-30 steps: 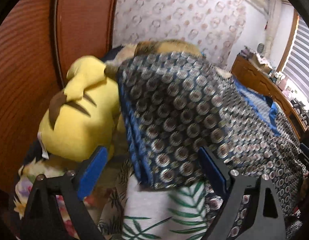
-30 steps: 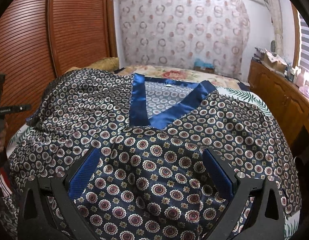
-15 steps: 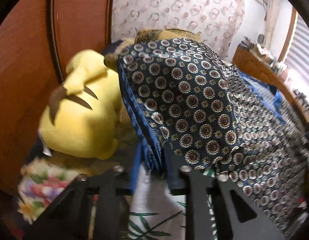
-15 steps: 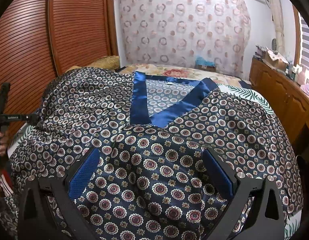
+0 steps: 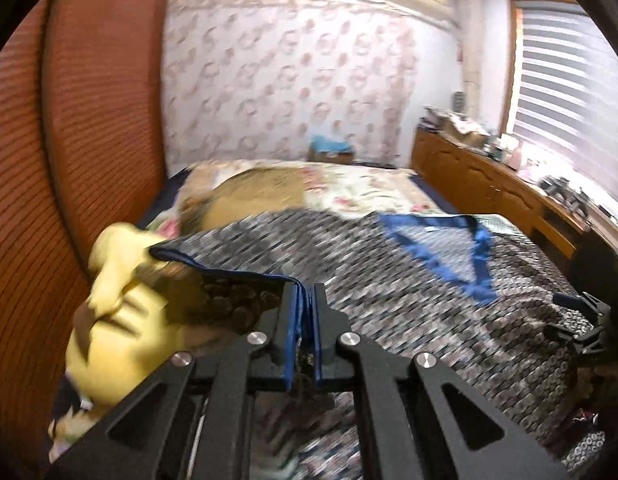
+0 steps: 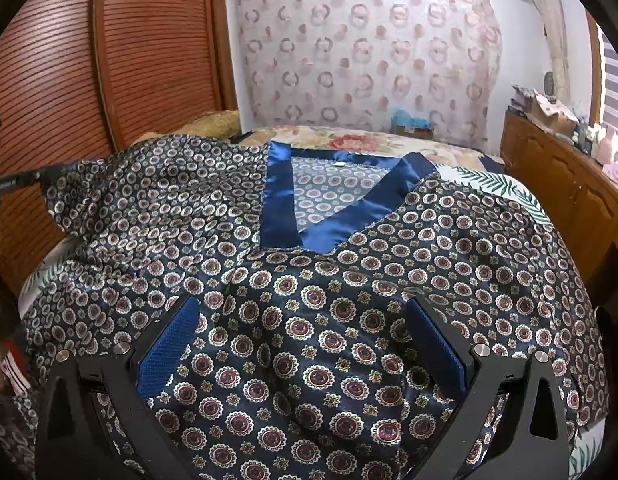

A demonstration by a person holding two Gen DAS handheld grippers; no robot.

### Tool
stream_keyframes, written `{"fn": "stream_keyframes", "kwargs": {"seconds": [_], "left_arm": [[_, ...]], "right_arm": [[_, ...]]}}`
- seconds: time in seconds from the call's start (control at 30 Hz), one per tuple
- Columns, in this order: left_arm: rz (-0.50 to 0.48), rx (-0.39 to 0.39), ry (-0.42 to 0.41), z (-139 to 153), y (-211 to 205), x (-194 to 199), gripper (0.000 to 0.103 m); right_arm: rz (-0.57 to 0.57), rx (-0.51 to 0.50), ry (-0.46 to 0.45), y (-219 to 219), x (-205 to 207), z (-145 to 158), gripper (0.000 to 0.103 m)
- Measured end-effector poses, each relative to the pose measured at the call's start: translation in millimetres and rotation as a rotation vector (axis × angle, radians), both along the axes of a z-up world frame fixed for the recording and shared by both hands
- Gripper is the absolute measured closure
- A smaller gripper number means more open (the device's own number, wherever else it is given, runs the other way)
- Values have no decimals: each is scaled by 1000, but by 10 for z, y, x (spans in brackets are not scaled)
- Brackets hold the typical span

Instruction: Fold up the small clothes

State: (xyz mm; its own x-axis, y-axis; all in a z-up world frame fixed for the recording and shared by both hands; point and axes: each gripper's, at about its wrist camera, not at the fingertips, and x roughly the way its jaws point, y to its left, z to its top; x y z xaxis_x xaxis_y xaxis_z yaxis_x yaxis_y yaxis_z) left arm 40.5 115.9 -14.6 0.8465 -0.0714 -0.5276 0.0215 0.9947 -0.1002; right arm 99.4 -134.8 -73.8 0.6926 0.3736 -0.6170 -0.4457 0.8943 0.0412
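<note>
A navy patterned satin top (image 6: 309,320) with a blue V-neck band (image 6: 277,208) lies spread on the bed. My left gripper (image 5: 305,292) holds the blue-trimmed hem of its left sleeve (image 5: 229,276). The jaws are closing their last bit, with the pads pressed on the cloth and the sleeve lifted off the bed. In the right wrist view that gripper (image 6: 13,184) shows at the left edge, holding up the sleeve. My right gripper (image 6: 301,308) hovers open over the top's lower front, nothing pinched between its blue pads (image 6: 169,344).
A yellow plush toy (image 5: 109,320) lies by the raised sleeve against the slatted wooden wardrobe (image 6: 149,60). A tan pillow (image 5: 261,188) sits at the head of the bed. A cluttered wooden dresser (image 6: 569,184) runs along the right, and leaf-print bedding (image 6: 489,176) shows beyond the top.
My left gripper went from wide open around the sleeve hem to shut on it, then rose with the sleeve. The right gripper stayed still and open.
</note>
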Motion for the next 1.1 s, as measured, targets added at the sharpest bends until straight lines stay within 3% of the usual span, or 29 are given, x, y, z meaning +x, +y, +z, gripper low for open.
{"fn": "stream_keyframes", "kwargs": {"seconds": [0.23, 0.43, 0.67, 0.83, 1.1], "left_arm": [[-132, 9, -1, 126, -623, 303, 100], [-191, -26, 2, 181, -739, 132, 84], [-124, 7, 3, 238, -560, -115, 65], [-49, -10, 22, 112, -274, -266, 63], [20, -28, 47, -90, -38, -345, 61]], "right_arm": [[-2, 23, -62, -136, -28, 299, 1], [4, 10, -89, -173, -16, 431, 2], [59, -18, -105, -6, 66, 515, 8], [150, -27, -137, 339, 190, 607, 20], [323, -34, -142, 1157, 595, 628, 21]]}}
